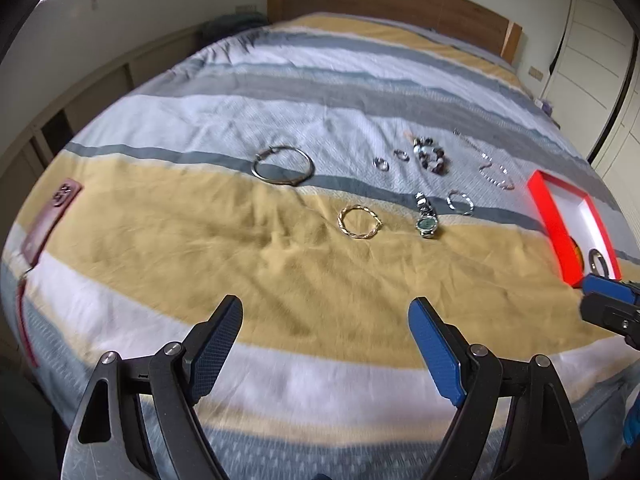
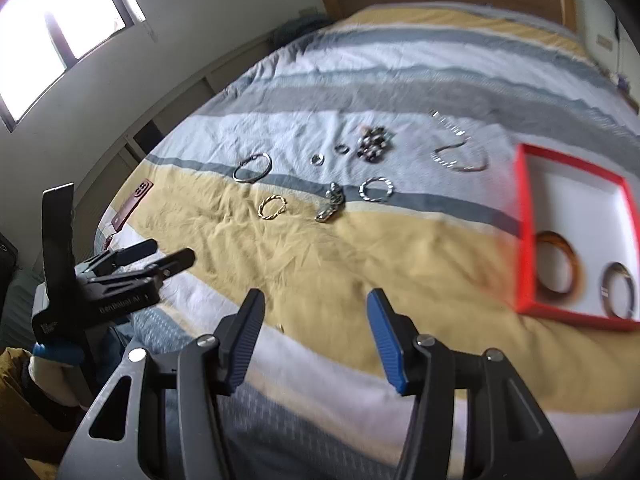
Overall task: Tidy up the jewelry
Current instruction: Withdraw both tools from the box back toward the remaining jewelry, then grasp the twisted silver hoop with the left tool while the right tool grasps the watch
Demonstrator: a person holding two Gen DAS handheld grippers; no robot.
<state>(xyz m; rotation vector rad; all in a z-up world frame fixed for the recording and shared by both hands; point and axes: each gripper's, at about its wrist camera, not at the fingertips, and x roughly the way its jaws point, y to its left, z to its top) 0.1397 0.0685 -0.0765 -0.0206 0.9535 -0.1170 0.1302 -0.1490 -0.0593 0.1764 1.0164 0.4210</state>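
Note:
Jewelry lies spread on the striped bedspread: a large silver bangle (image 1: 283, 167) (image 2: 252, 167), a gold twisted bracelet (image 1: 359, 222) (image 2: 272, 207), a watch (image 1: 426, 216) (image 2: 331, 202), a silver bracelet (image 1: 460, 202) (image 2: 376, 189), two rings (image 1: 381, 163) (image 2: 317, 159), a beaded bracelet (image 1: 431, 155) (image 2: 373, 143) and a chain (image 1: 494, 170) (image 2: 460, 156). A red box (image 2: 525, 240) (image 1: 554, 220) at right holds an amber bangle (image 2: 557, 267) and a dark bangle (image 2: 619, 296). My left gripper (image 1: 325, 312) is open and empty above the near bed. My right gripper (image 2: 316, 304) is open and empty left of the box.
A dark red tag with a cord (image 1: 48, 220) (image 2: 132, 204) lies at the bed's left edge. A wooden headboard (image 1: 392, 4) stands at the far end. A low shelf runs along the left wall (image 1: 80, 100). Closet doors (image 1: 600, 60) stand at right.

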